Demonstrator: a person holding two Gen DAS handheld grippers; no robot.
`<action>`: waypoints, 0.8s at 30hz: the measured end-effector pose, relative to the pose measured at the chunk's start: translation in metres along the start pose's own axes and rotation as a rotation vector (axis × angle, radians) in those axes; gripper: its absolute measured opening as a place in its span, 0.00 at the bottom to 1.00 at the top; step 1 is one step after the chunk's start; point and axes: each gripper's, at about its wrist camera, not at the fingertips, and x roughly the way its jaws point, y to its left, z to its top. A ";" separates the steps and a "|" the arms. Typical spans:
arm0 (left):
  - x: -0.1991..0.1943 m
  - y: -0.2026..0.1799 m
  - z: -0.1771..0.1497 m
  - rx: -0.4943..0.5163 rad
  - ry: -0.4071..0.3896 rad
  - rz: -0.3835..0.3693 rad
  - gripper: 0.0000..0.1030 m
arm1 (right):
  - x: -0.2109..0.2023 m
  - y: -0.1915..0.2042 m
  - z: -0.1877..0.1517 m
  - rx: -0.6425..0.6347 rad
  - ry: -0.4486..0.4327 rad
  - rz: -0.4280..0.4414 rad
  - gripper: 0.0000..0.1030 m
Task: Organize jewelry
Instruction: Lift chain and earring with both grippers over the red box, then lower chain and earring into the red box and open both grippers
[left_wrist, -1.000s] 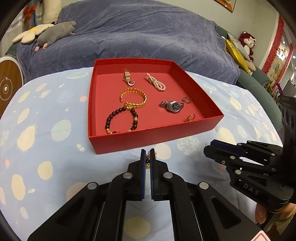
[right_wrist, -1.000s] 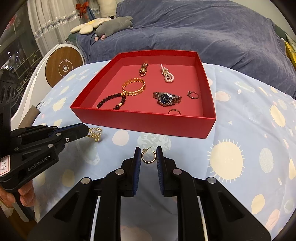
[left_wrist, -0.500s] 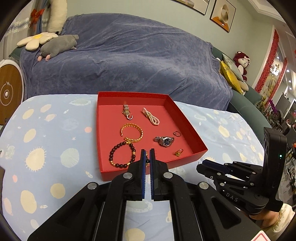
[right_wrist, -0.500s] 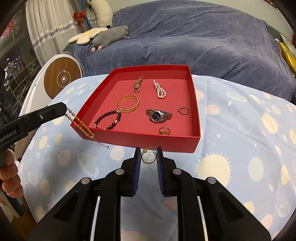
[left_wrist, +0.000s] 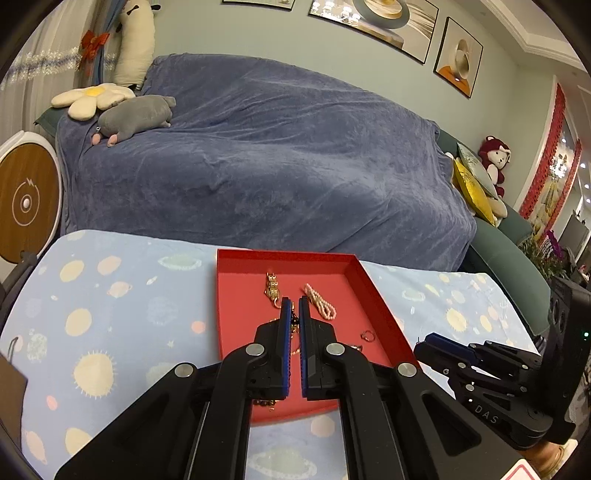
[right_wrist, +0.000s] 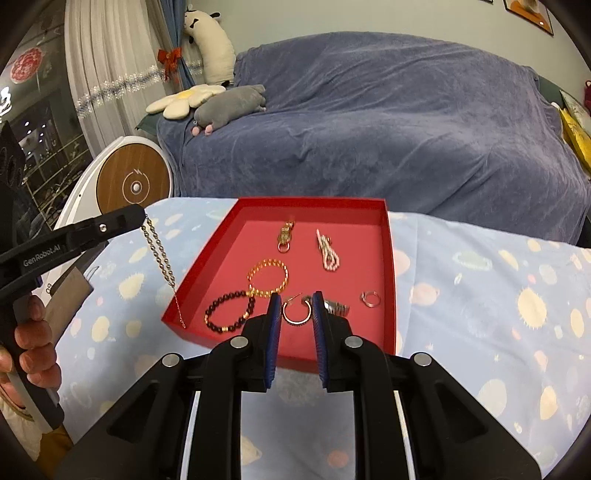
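Gold chain (right_wrist: 158, 254) hangs from the clenched left tongs (right_wrist: 142, 218), above the table (right_wrist: 480, 295) just outside the left wall of the red box (right_wrist: 388, 266). Inside the box lie a dark bead bracelet (right_wrist: 229, 312), a gold bangle (right_wrist: 267, 277), a pearl piece (right_wrist: 328, 253) and a ring (right_wrist: 370, 298). Over its near edge the right tongs (right_wrist: 295, 314) grasp a hoop earring (right_wrist: 295, 312) between their tips.
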 end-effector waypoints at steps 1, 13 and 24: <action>0.005 -0.001 0.005 0.006 0.000 0.003 0.02 | 0.003 -0.002 0.006 -0.002 -0.005 -0.006 0.16; 0.085 0.004 0.046 0.027 0.010 0.076 0.02 | 0.077 -0.019 0.036 0.023 0.036 -0.030 0.16; 0.141 0.018 0.038 0.026 0.075 0.138 0.02 | 0.112 -0.030 0.033 0.040 0.067 -0.034 0.16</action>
